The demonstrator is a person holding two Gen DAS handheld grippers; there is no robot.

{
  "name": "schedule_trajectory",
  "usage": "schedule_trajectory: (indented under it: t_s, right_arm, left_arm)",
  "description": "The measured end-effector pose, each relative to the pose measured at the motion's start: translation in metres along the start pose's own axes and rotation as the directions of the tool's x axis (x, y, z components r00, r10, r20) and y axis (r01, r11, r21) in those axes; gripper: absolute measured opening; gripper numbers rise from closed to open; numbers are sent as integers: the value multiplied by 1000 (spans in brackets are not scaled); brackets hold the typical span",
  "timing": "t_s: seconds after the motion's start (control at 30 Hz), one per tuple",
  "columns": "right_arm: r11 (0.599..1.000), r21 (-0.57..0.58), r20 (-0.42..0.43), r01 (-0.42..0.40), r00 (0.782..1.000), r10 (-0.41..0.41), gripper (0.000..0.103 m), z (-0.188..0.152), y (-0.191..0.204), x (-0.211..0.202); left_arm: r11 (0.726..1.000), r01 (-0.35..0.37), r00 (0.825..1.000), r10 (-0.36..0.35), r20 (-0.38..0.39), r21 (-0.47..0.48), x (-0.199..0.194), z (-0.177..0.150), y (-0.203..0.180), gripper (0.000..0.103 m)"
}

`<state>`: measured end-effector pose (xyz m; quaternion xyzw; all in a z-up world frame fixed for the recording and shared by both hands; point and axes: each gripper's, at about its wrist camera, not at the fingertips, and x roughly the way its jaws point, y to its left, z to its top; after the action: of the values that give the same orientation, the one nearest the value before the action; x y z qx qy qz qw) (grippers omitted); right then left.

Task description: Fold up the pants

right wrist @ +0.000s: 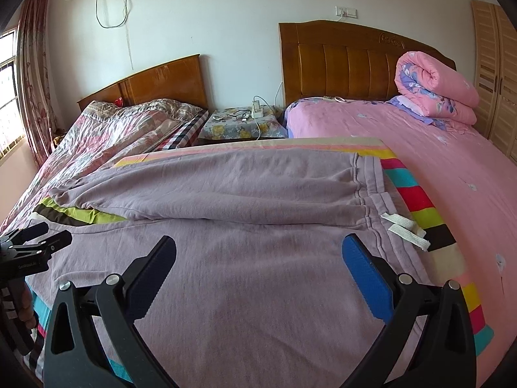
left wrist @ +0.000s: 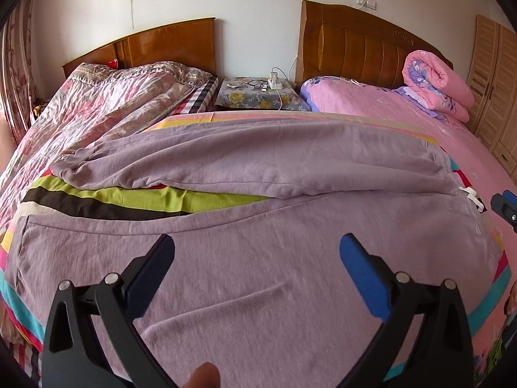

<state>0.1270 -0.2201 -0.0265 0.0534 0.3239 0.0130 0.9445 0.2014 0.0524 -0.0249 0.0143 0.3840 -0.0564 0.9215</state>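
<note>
Lilac pants (left wrist: 258, 168) (right wrist: 242, 187) lie spread flat on a striped sheet, waistband to the right and cuffs to the left. The two legs lie apart, with a wedge of sheet showing between them on the left. A white drawstring (right wrist: 407, 229) (left wrist: 473, 199) trails off the waistband. My left gripper (left wrist: 257, 242) hovers open over the near leg, nothing between its blue pads. Open as well, my right gripper (right wrist: 259, 244) hangs over the near leg close to the waistband. The right wrist view catches the left gripper (right wrist: 53, 232) at the left edge.
The striped sheet (right wrist: 420, 200) covers a pink bed (right wrist: 452, 161) with a rolled pink quilt (right wrist: 436, 87) at its head. A second bed (left wrist: 97, 103) stands at the left, a nightstand (left wrist: 258, 93) with cables between them. A wardrobe (right wrist: 497, 64) lines the right wall.
</note>
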Motion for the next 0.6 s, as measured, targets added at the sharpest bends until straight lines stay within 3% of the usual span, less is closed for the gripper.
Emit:
schedule_trajectory:
  t_s: [0.17, 0.33, 0.47, 0.6]
  right_arm:
    - [992, -92, -59, -89, 995, 84, 99, 19, -6, 31]
    - [952, -240, -114, -188, 980, 164, 99, 64, -15, 90]
    - [929, -210, -213, -305, 942, 260, 99, 112, -32, 161]
    - [894, -217, -291, -392, 900, 324, 99, 155, -27, 229]
  left_arm:
    - [998, -52, 998, 53, -26, 40, 32, 22, -4, 102]
    - [994, -95, 991, 100, -90, 54, 76, 58, 3, 102]
    - [997, -68, 961, 55, -270, -39, 124, 92, 33, 102]
    - [991, -58, 951, 19, -308, -120, 146, 126, 59, 102]
